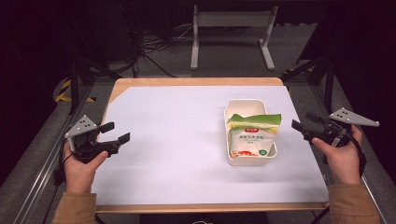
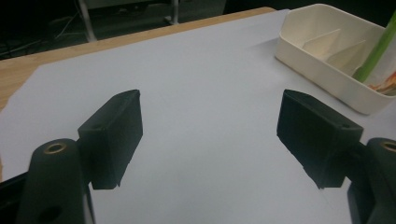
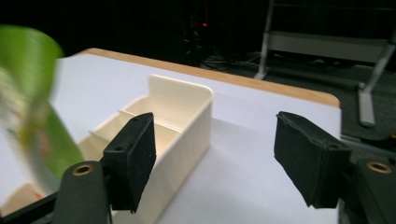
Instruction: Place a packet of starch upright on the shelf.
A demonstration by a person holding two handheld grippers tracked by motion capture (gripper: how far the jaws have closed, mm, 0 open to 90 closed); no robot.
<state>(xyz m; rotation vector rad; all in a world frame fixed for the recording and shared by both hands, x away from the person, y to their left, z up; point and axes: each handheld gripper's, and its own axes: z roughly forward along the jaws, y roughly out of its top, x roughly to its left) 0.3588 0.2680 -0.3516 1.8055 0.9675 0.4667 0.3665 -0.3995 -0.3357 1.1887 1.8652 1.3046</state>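
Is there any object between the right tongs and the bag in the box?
Nothing visible. The open right tongs hover beside the box, and bare white table separates them from the bag.

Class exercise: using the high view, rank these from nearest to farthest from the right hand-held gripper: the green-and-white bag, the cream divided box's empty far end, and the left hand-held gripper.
Measured from the right hand-held gripper:
1. Green-and-white bag: just to its left, propped in the near end of the box.
2. Empty far end of the cream divided box: beyond the bag, toward the table's back edge.
3. Left hand-held gripper: across the white sheet, at the table's left edge.
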